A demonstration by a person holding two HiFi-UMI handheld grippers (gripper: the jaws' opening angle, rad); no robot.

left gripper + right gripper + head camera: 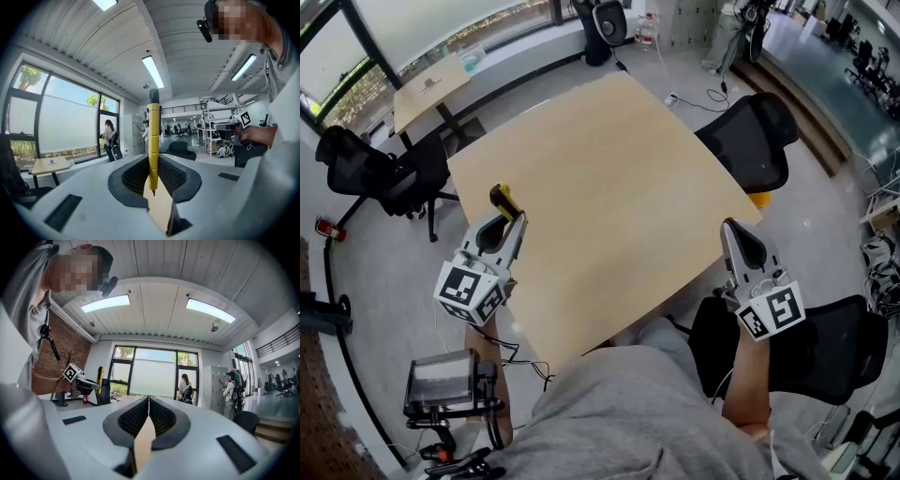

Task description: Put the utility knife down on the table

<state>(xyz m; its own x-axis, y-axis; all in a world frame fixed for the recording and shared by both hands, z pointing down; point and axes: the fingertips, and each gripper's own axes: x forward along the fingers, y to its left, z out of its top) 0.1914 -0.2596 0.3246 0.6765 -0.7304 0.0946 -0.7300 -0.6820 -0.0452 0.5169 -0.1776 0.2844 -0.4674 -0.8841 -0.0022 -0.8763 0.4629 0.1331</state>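
Observation:
The yellow utility knife with a black end is clamped in my left gripper, above the left edge of the light wooden table. In the left gripper view the knife stands upright between the jaws of the left gripper, which are shut on its lower end. My right gripper hovers at the table's right edge, its jaws shut with nothing between them. In the right gripper view the right gripper is shut, and the knife shows at the far left.
Black office chairs stand to the left, the right and close by at the lower right. A small desk is at the back left. A stand with gear sits on the floor at the lower left.

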